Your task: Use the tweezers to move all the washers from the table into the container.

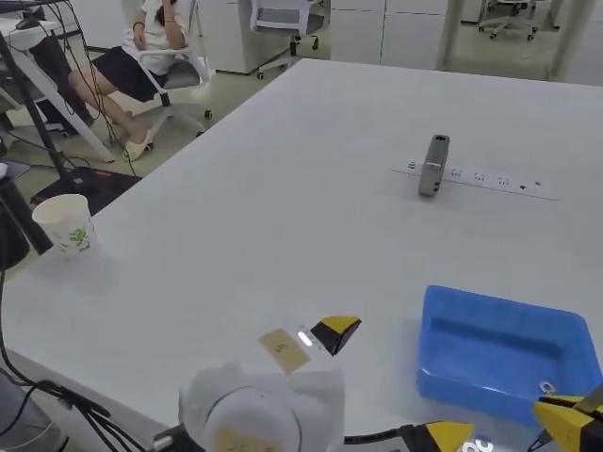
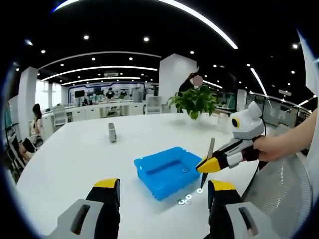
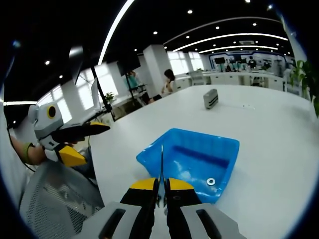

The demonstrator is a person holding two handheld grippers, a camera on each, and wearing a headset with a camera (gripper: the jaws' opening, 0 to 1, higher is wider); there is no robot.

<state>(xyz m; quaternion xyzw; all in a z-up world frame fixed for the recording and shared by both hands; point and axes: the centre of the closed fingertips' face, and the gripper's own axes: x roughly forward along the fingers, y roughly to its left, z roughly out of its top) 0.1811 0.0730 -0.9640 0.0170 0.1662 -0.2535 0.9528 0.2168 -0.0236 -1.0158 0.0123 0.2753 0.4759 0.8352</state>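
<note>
The right gripper (image 3: 161,185) is clamped on the tweezers (image 3: 162,159), tip near the washers (image 2: 185,200). The left gripper (image 2: 164,185) has its jaws wide apart.

One washer (image 3: 211,181) lies in the blue container (image 3: 192,149), more washers (image 2: 188,197) just beside.

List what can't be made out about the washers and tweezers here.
The washers on the table: left gripper view, too small to count.
Tips of the tweezers: left gripper view, too small to tell whether they pinch a washer.
Near corner of the container: head view, covered by the right gripper and cut by the edge.
</note>
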